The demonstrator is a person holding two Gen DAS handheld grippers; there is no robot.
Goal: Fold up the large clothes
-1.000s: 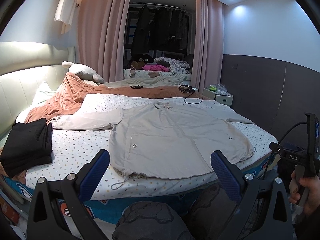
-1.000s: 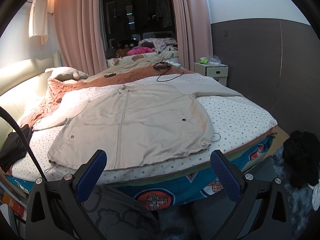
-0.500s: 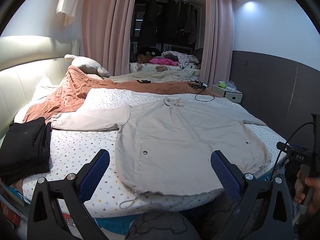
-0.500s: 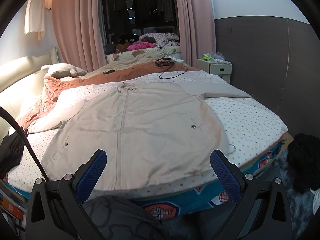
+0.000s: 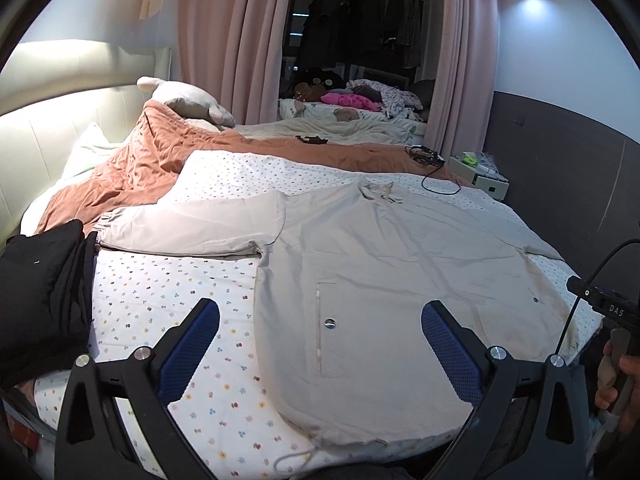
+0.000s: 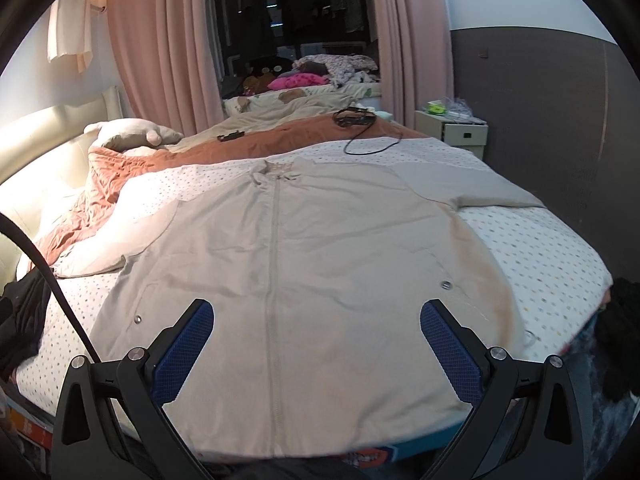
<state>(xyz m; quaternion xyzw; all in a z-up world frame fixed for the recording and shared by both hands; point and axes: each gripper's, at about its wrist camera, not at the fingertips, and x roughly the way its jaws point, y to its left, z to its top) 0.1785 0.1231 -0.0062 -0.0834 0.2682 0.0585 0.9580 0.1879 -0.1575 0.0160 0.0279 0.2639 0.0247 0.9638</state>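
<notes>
A large beige zip-front jacket (image 5: pixel 380 272) (image 6: pixel 304 256) lies flat and face up on the dotted bed sheet (image 5: pixel 160 292), both sleeves spread out, its hem at the bed's near edge. My left gripper (image 5: pixel 320 340) hovers open over the jacket's lower left part, beside a pocket snap. My right gripper (image 6: pixel 316 344) is open above the lower front, with the zip running between its fingers. Neither holds any cloth. In the left wrist view, a hand (image 5: pixel 616 372) grips the right tool's handle at the far right.
A folded black garment (image 5: pixel 40 300) rests on the bed's left edge. A rust-coloured blanket (image 5: pixel 132 176) and pillows are bunched near the headboard. A black cable (image 6: pixel 360 132) lies beyond the collar. A white nightstand (image 6: pixel 452 130) stands at the right wall; dark clothes (image 6: pixel 618 340) lie on the floor.
Both grippers have moved forward and lower toward the bed, so the jacket fills more of each view. Both stay open.
</notes>
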